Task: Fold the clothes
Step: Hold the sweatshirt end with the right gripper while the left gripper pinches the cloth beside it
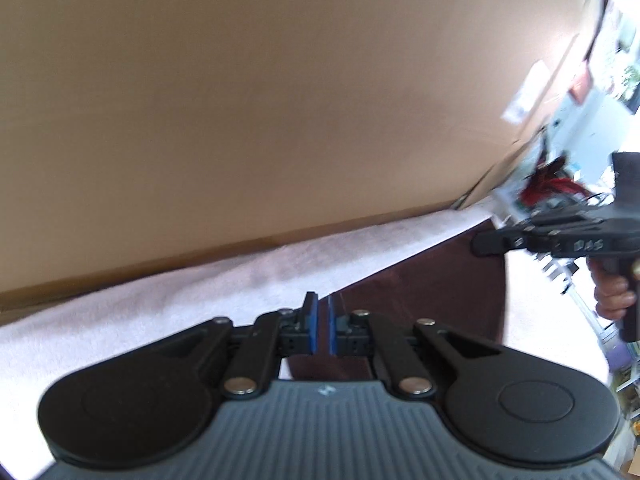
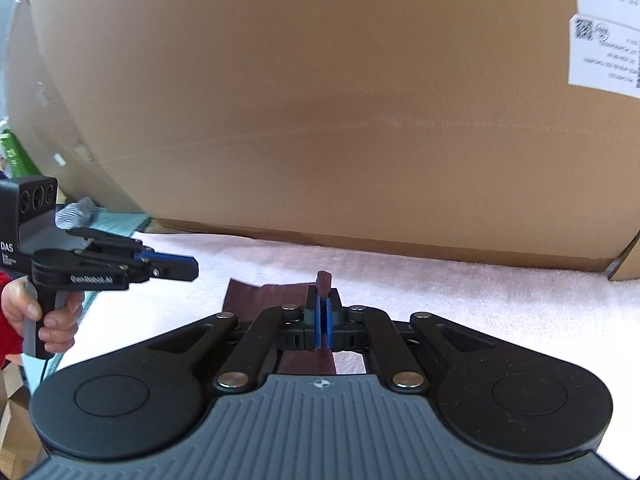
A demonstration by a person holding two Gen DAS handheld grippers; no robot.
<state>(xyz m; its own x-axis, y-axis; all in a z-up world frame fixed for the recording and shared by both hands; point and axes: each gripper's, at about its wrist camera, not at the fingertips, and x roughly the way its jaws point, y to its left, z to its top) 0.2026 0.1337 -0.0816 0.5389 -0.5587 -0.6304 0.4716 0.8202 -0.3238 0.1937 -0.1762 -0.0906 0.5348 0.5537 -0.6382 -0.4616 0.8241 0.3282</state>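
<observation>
"DAS" on both black tools. Left gripper [image 1: 321,326] and right gripper [image 2: 322,320] pinched tight on dark maroon cloth [image 1: 432,280], tilted down.

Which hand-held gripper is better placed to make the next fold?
Probably the right hand-held gripper: it is shut on the dark red cloth, a tuft poking up between its jaws. The left hand-held gripper is shut too, but shows no clear hold.

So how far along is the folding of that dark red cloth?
Early. No finished fold shows. In hand: the right tool is shut on an edge of the maroon cloth, and the left tool looks pinched on it too, above the pink towel. The folding is left.
</observation>
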